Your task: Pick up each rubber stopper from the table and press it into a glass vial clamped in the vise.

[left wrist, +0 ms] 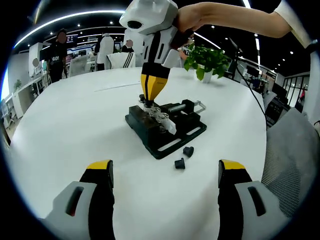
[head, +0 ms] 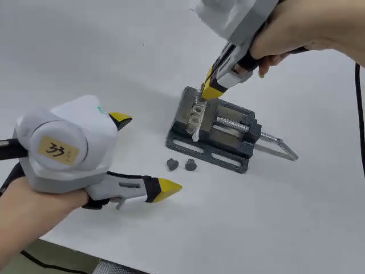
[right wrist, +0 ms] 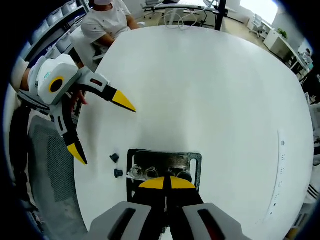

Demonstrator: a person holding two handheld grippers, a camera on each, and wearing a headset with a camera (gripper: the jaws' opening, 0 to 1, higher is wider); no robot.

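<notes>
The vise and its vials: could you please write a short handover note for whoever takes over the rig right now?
Left gripper: open, empty, held above the table.
Right gripper: jaws shut, tips down on the row of vials clamped in the vise. I cannot tell whether a stopper sits between them.
Two rubber stoppers lie loose on the table beside the vise base.
Done: unclear. In the right gripper view the vials by the tips look dark-topped and the other two clear.
Left: finish this press, then seat the two loose stoppers.

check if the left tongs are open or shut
Open. In the left gripper view the left tongs have their yellow tips wide apart, with nothing gripped between them.
</notes>
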